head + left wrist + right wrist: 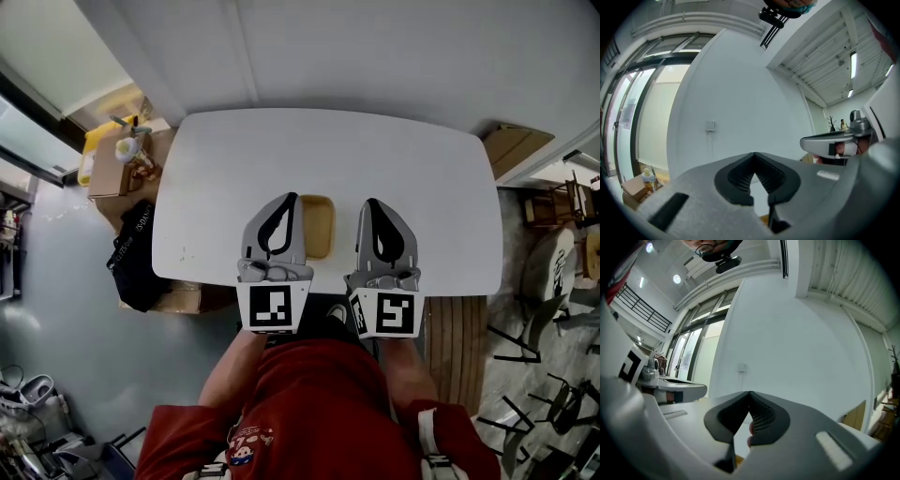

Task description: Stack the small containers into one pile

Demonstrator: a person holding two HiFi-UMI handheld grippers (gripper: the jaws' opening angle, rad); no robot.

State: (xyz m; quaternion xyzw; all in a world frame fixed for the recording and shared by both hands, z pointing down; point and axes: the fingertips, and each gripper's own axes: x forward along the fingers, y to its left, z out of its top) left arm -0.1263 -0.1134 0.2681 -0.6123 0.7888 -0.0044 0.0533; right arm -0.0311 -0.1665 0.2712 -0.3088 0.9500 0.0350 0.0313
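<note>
From the head view, the tan shallow rectangular container (318, 226) sits near your edge of the white rounded tabletop (328, 150), between the left tool (289, 199) and the right tool (372, 203). It lies just beside the left tool and a little apart from the right. I see only this one container, and I cannot tell whether it is a single piece or several already nested. Check that before you reach for anything.

In the left gripper view, the left tool (754, 160) has its dark ribbed pads pressed together at the tips with nothing between them. It looks level across at the white wall (740, 93), not down at the container.

In the right gripper view, the right tool (749, 397) is likewise closed and empty, and also faces the wall.

If there is more to stack, spread the jaws wide first. Tip the tool down towards the container's rim and take one long wall squarely between the pads. Steady the pile with the other tool so it does not slide towards the tabletop's edge.
</note>
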